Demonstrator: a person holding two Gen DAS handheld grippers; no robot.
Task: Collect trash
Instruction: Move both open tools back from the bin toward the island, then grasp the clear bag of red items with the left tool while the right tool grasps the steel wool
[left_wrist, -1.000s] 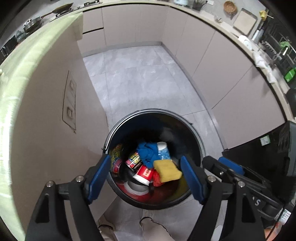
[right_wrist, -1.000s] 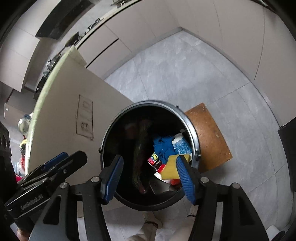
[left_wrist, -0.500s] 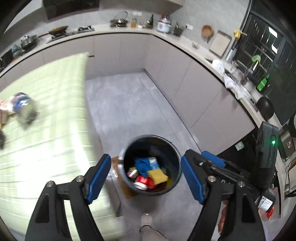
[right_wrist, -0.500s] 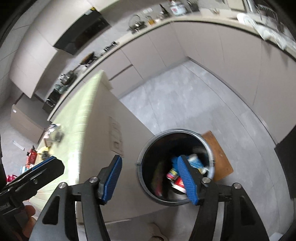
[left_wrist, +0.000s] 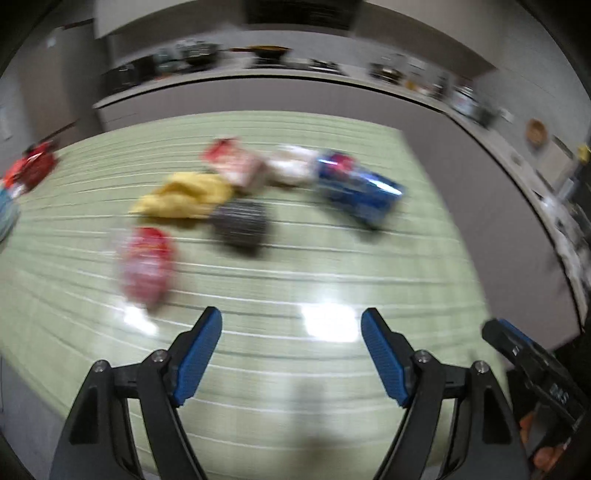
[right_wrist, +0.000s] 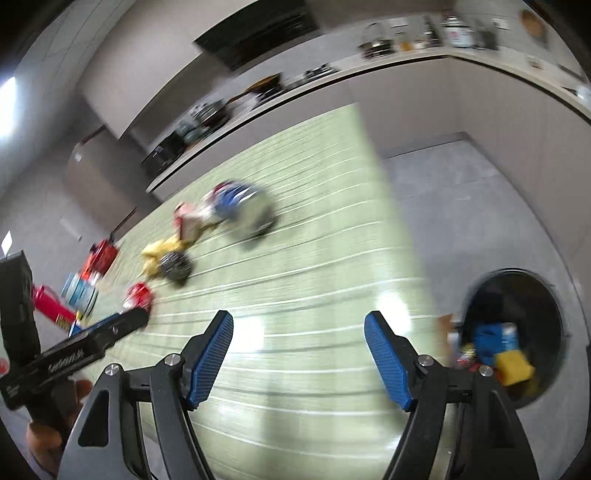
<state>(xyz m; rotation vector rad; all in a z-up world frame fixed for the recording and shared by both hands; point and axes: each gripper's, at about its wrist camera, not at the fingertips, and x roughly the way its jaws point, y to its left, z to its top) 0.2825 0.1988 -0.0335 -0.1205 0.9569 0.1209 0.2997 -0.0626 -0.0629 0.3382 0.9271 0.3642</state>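
Blurred trash lies on the green striped table (left_wrist: 295, 280): a red wrapper (left_wrist: 146, 258), a yellow cloth (left_wrist: 184, 199), a dark scrubber-like lump (left_wrist: 240, 221), a pink-red packet (left_wrist: 232, 162), a white crumple (left_wrist: 291, 166) and a blue packet (left_wrist: 358, 188). My left gripper (left_wrist: 291, 350) hangs open and empty above the table's near part. My right gripper (right_wrist: 299, 350) is also empty, its jaws opening, over the table's edge. The black bin (right_wrist: 517, 332) on the floor at the right holds blue, yellow and red trash.
Beige cabinets and a cluttered counter (left_wrist: 277, 62) run along the back and right. More red and blue items (right_wrist: 85, 280) sit at the table's far left end. Grey tiled floor (right_wrist: 461, 206) lies between table and cabinets. A brown board lies beside the bin.
Both grippers rose from over the bin and swung left to face the table top. The right jaws have widened. The bin has left the left wrist view.
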